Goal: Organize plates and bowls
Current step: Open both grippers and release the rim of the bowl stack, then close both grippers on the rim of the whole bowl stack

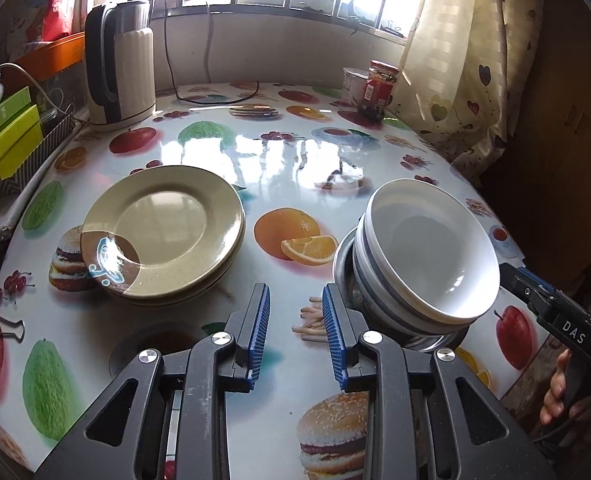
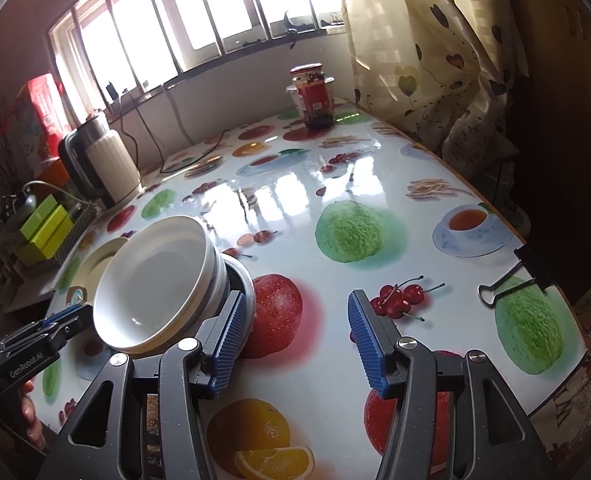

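Two beige plates (image 1: 163, 228) lie stacked on the fruit-print table (image 1: 287, 160), left of centre. To their right, a tilted stack of white bowls with blue-grey stripes (image 1: 427, 248) rests in a metal bowl (image 1: 341, 256). My left gripper (image 1: 295, 290) hangs open over bare table between the plates and the bowls, holding nothing. In the right wrist view my right gripper (image 2: 297, 298) is open and empty. Its left finger (image 2: 231, 320) is close beside the metal bowl's rim (image 2: 247, 280), right of the bowl stack (image 2: 151, 280). Each gripper shows at the edge of the other's view.
A kettle (image 1: 119, 64) with its cord stands at the back left, with green boxes (image 1: 7, 136) in a basket beside it. A red-lidded jar (image 2: 313, 94) stands at the back right by the curtain. Binder clips (image 2: 507, 280) grip the cloth at the table edges.
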Tool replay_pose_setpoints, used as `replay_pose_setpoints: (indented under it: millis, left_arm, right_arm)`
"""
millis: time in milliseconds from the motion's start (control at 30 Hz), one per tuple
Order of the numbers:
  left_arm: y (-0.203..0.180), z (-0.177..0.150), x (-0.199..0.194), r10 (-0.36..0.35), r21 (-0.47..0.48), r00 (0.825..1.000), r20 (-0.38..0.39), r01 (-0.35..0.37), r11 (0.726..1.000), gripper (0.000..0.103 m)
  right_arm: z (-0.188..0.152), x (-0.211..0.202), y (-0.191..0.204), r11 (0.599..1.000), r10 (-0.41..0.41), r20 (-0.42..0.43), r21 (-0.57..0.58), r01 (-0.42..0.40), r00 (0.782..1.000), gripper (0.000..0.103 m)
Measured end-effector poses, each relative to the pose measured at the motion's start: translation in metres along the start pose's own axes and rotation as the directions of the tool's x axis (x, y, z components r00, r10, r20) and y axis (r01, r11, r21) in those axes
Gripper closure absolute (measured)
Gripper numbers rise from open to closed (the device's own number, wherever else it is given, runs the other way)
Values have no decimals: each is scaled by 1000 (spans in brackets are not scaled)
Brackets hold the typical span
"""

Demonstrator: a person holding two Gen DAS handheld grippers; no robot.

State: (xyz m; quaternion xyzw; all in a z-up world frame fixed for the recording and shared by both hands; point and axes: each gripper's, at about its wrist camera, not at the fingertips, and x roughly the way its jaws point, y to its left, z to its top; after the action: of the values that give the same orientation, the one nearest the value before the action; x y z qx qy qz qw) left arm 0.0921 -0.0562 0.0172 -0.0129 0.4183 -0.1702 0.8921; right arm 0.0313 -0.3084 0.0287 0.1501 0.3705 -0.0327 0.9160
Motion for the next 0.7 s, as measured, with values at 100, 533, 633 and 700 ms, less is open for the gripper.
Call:
replay_pose_setpoints:
  millis: [100, 533, 633, 700]
  left_arm:
    - [5, -1, 8, -59, -39, 998, -34, 57, 998, 74]
    - [10, -2, 33, -194, -164, 976, -101, 176, 971, 74]
    - [7, 0, 35, -189, -156, 977, -103, 172, 973, 74]
    - [7, 1, 37, -196, -160, 975, -105, 178, 971, 74]
  right_arm:
    - [-2, 5, -2, 1000, -3, -14, 5, 3, 1000, 46]
    - [-3, 30, 5, 999, 44, -71, -26, -46, 997, 46]
    - [-3, 35, 4, 998, 52, -79, -28, -55, 995, 46]
    - [-2, 38, 3, 997, 65, -84, -23, -67, 994, 46]
